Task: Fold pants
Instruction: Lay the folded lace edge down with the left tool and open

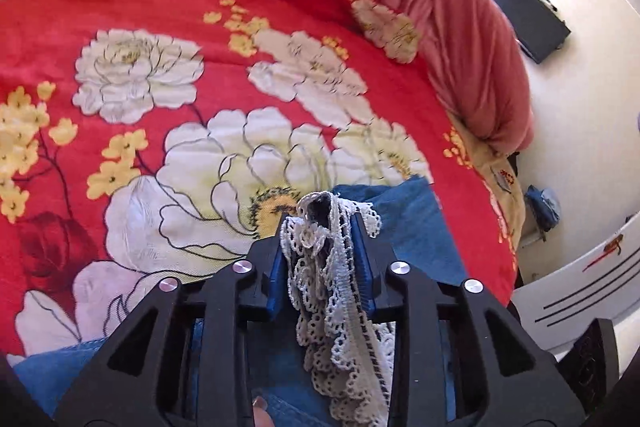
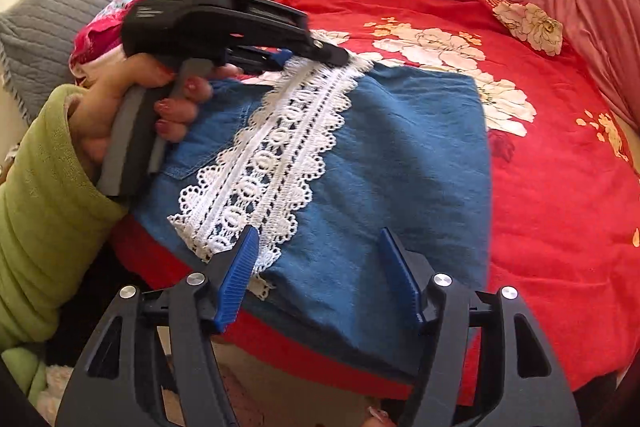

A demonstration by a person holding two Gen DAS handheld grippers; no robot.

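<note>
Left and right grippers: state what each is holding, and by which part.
The left gripper is shut on the white lace trim of the denim pants, at its far end. The right gripper is open, holding nothing.

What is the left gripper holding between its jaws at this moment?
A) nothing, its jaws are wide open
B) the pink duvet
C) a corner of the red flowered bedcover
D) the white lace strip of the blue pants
D: in the left wrist view the left gripper is shut on the white lace strip, which runs over the blue pants.
</note>
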